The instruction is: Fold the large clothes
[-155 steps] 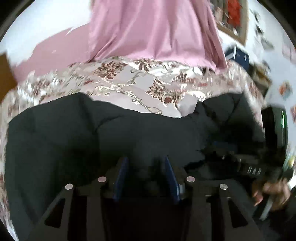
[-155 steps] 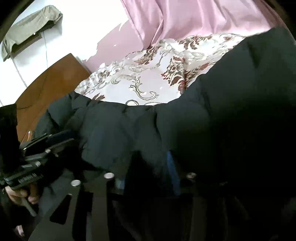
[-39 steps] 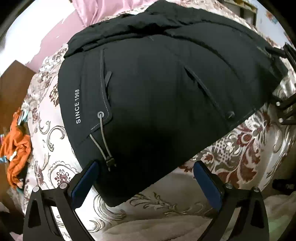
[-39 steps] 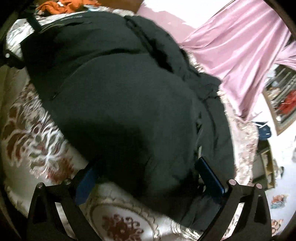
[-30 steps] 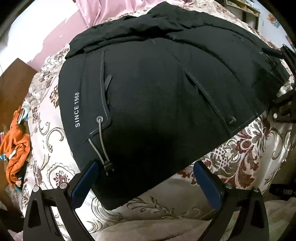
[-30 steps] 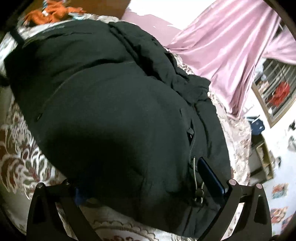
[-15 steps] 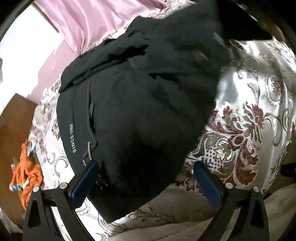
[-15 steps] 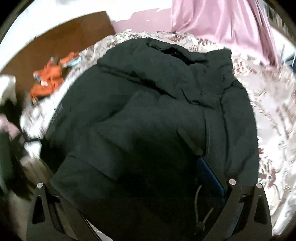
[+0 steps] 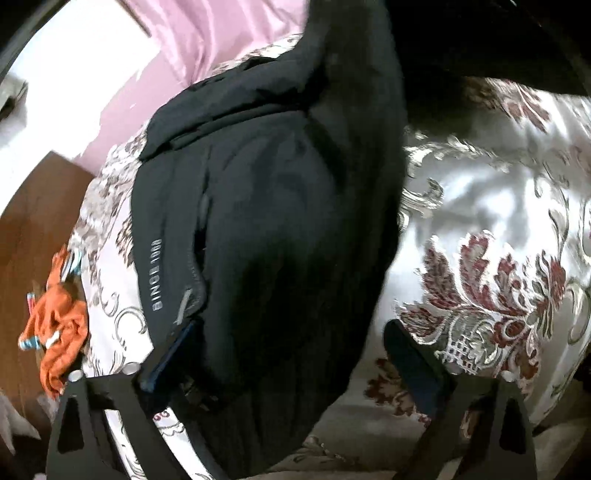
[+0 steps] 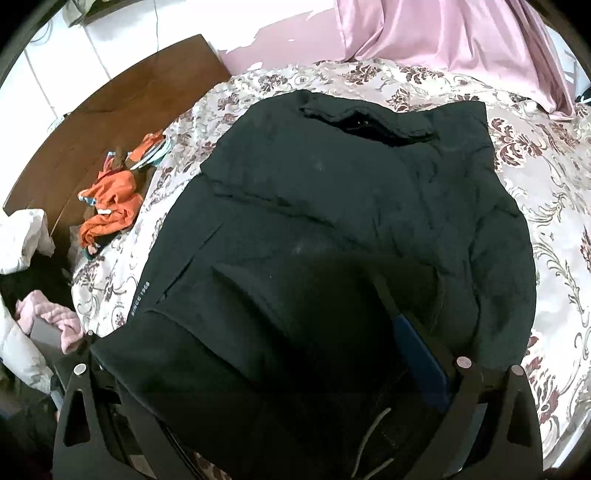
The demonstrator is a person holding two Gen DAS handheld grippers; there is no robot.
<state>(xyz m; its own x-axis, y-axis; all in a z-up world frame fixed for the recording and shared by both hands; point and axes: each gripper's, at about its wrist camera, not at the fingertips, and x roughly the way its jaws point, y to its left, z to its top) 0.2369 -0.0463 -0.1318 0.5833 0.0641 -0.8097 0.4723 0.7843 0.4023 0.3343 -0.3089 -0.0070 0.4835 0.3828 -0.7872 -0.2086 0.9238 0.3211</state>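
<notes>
Where a second ago the black jacket [image 10: 332, 221] lay spread wide across the floral bedspread [image 10: 546, 192] with its hem square to both tools, it now sits narrower in the left view, one side raised and swung over the body, so bare bedspread shows to the right where cloth had been; I read this as the first lengthwise fold under way, not yet laid flat. Jacket lies mid-bed, collar toward the far side, "SINCE 1968" strip along its left edge. Left gripper [image 9: 291, 354]: jaws spread wide, hem bunched between them, no pinch. Right gripper [image 10: 266, 365]: fingers wide too, a dark fold draped over the left finger and across the gap; whether it holds anything I cannot tell, though nothing looks clamped. Surface is slick satin brocade, likely to let heavy padded cloth slide. Room, by size: pink curtain [image 10: 461, 33] behind the bed, brown wooden headboard [image 10: 110, 110] at left, white wall with peeling pink paint, an orange garment [image 10: 110, 206] crumpled near the headboard, pale pink and white clothes heaped at the bed's edge
</notes>
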